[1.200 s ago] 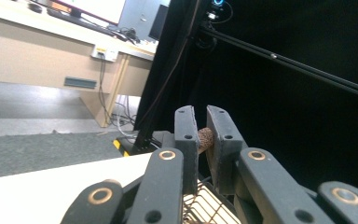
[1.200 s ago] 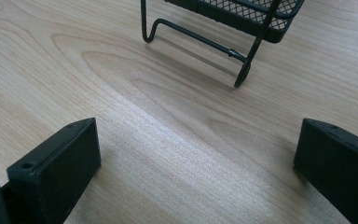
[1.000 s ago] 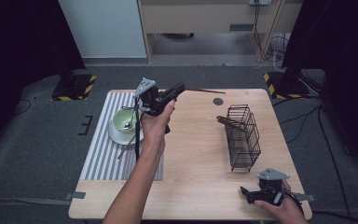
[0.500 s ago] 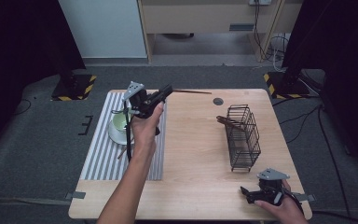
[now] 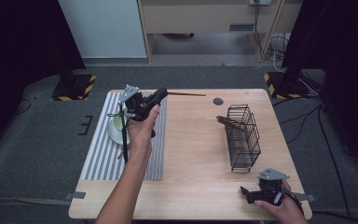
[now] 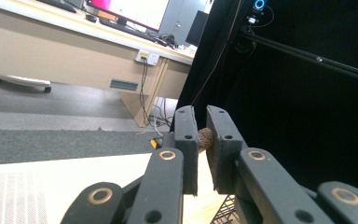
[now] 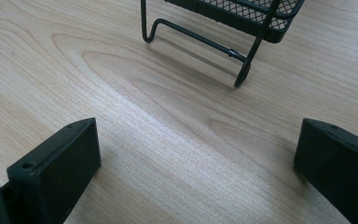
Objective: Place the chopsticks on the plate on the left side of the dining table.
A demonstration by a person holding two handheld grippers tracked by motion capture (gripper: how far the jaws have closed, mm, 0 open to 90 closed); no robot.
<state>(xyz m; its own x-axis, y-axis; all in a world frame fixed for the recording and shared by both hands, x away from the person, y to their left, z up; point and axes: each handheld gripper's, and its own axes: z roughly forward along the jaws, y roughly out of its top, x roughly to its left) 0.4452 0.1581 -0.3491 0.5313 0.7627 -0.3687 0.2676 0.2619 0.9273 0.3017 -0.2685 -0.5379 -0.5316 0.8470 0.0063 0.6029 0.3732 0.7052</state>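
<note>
- High view: the left gripper is held above the striped mat near the table's far-left edge, jaws clamped on a thin brown stick that juts level toward the far edge's middle.
- Left gripper view: the stick's rough brown end sits pinched between the two black jaws.
- The white bowl lies on the mat just beside that hand, on its left.
- The right gripper rests at the near-right corner, jaws spread wide with nothing between them.
- The wire basket stands toward the right edge, another stick poking out of it.
- Bare wood lies open between mat and basket; a small dark disc sits near the far edge.
</note>
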